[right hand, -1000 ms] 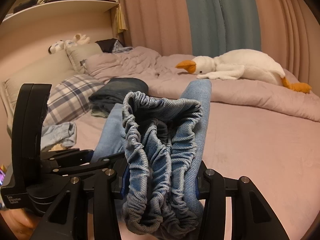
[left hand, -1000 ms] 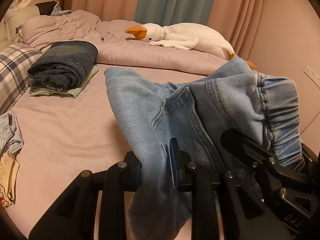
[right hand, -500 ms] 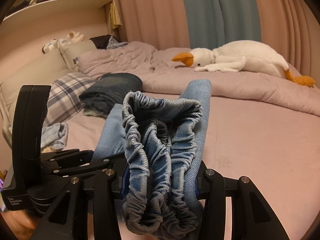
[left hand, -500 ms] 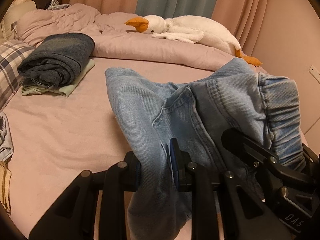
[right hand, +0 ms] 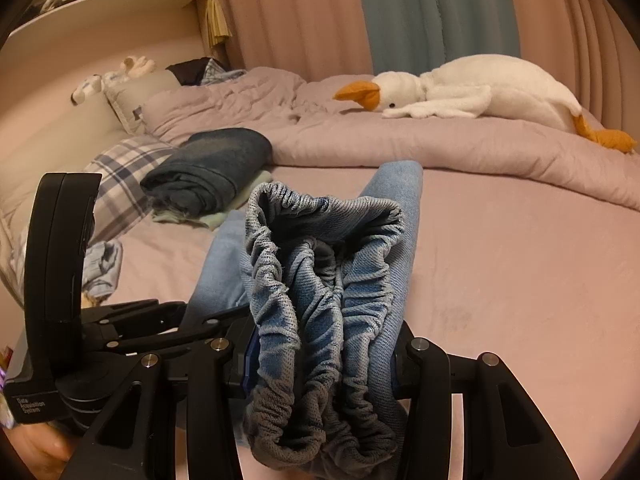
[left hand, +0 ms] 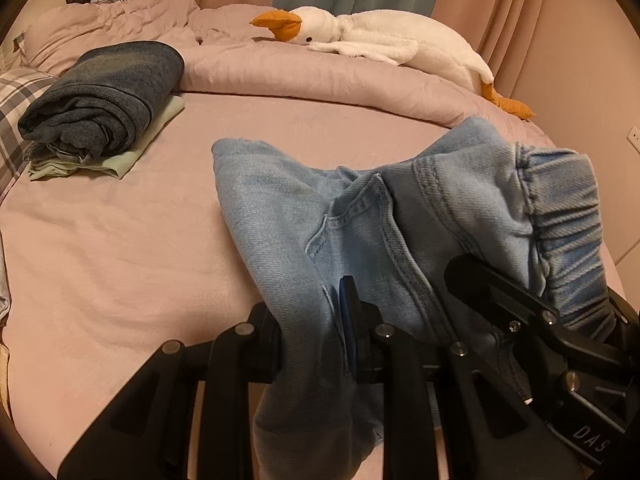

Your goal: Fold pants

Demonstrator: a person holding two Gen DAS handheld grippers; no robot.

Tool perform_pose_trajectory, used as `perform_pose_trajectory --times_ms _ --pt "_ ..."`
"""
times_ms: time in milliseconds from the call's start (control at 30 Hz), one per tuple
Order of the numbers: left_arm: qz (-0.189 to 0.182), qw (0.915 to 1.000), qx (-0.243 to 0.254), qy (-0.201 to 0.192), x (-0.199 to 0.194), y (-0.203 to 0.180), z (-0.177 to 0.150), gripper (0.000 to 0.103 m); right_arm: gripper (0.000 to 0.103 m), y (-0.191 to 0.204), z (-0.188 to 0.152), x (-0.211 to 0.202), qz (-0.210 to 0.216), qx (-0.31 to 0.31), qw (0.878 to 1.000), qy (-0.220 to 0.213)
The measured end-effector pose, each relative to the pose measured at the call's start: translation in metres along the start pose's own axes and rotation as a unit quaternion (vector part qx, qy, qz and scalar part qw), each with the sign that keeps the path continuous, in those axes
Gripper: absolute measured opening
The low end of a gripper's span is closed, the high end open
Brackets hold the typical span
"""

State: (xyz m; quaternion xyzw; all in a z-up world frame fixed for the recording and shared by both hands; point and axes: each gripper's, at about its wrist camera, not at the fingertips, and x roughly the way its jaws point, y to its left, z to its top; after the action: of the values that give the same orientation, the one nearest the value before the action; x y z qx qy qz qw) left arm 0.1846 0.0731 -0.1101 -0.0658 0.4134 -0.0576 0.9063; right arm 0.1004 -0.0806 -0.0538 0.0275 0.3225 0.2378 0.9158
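Note:
Light blue denim pants (left hand: pixel 360 216) with an elastic waistband hang folded between my two grippers, above the pink bed sheet (left hand: pixel 120 240). My left gripper (left hand: pixel 316 336) is shut on a fold of the pants near the crotch seam. My right gripper (right hand: pixel 320 356) is shut on the bunched elastic waistband (right hand: pixel 320 272). The right gripper also shows at the lower right of the left wrist view (left hand: pixel 540 340), close beside the left one. The far end of the pants (left hand: pixel 240 152) rests toward the sheet.
A folded dark denim garment (left hand: pixel 104 92) lies on a pale green one at the left. A plaid pillow (right hand: pixel 120 184) is beyond it. A white goose plush (left hand: pixel 384 44) lies on the rumpled duvet (left hand: pixel 320 80) at the back. Loose clothes (right hand: pixel 100 268) lie at the left edge.
Both grippers have moved forward over the bed with the pants, held the same way. The folded dark pile and the goose look nearer and lower in view.

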Motion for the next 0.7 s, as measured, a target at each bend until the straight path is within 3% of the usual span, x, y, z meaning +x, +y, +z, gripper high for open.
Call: perform_pose_trajectory --times_ms 433,700 --pt "0.013 0.9996 0.002 0.024 0.017 0.008 0.001 0.022 0.048 -0.011 0.001 0.013 0.002 0.022 0.999 0.025" --pt "0.028 0.999 0.004 0.035 0.025 0.017 -0.004 0.029 0.049 -0.037 -0.002 0.026 0.015 0.075 0.996 0.051"
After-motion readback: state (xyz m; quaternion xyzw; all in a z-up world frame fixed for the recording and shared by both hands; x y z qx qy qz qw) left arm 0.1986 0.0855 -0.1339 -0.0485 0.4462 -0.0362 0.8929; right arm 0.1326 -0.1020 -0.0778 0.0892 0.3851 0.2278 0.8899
